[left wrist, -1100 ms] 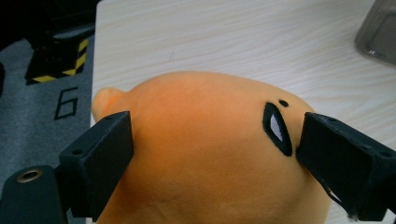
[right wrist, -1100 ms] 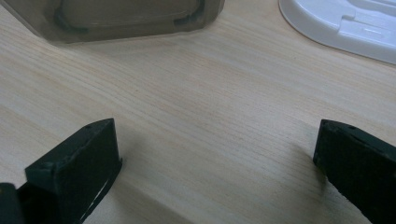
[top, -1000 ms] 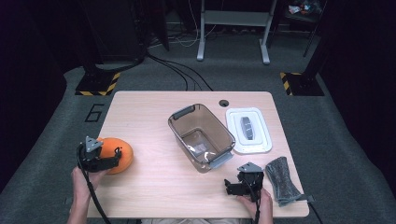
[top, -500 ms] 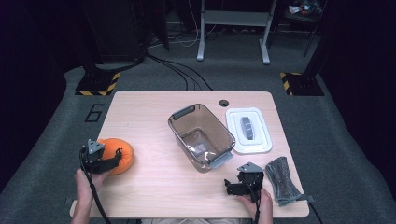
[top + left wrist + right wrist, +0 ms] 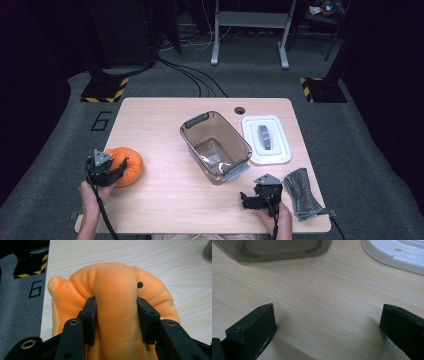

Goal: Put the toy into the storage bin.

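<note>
A soft orange plush toy (image 5: 127, 165) lies at the table's left edge. My left gripper (image 5: 111, 170) has just been closing on it, and in the left gripper view both pads squeeze a thick fold of the orange plush toy (image 5: 116, 290), which bulges up between them. The left gripper (image 5: 116, 307) is shut on the toy. Near the front right of the table my right gripper (image 5: 250, 200) rests with its jaws wide apart. In the right gripper view the right gripper (image 5: 327, 327) has only bare wood between its fingers.
A clear brown plastic bin (image 5: 216, 145) stands in the middle of the table (image 5: 165, 200), its white lid (image 5: 266, 140) flat to its right. A grey folded cloth (image 5: 300, 192) lies at the front right. Beyond the table are cables and stand legs on the floor.
The left gripper's jaws have closed in on the orange toy, which is now pinched. The right hand and gripper have stayed where they were.
</note>
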Demonstrator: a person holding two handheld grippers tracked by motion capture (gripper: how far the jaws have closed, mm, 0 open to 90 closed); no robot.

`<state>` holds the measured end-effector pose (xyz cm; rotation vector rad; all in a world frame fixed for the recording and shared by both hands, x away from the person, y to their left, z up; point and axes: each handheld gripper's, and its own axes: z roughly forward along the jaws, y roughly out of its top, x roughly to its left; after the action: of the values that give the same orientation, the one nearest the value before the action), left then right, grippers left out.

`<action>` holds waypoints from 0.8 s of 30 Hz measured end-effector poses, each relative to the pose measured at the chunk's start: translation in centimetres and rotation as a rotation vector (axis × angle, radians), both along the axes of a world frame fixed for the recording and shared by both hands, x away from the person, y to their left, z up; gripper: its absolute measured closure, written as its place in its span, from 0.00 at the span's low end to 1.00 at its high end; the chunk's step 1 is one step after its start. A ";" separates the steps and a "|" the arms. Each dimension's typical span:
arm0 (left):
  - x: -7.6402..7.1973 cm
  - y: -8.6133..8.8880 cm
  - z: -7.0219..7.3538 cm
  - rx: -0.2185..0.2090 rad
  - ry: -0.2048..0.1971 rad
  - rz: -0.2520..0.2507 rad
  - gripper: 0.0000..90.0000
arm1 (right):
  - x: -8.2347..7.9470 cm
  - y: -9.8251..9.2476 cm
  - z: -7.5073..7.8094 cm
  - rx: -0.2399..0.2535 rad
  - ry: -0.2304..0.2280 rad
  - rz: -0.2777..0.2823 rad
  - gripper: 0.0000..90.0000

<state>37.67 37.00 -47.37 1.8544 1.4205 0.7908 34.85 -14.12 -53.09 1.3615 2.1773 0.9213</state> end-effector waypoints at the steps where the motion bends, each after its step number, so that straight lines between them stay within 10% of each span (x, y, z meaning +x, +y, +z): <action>1: 0.0 0.1 0.1 0.003 -0.014 0.001 0.64 | 0.0 0.0 0.0 0.000 0.002 0.001 0.00; 24: -1.1 -0.3 2.5 -0.001 -0.079 -0.045 0.67 | 0.1 0.3 0.0 0.000 0.000 0.038 0.00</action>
<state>36.61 36.73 -44.92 1.8279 1.3256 0.8314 34.98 -13.79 -53.09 1.3240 2.2108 0.9351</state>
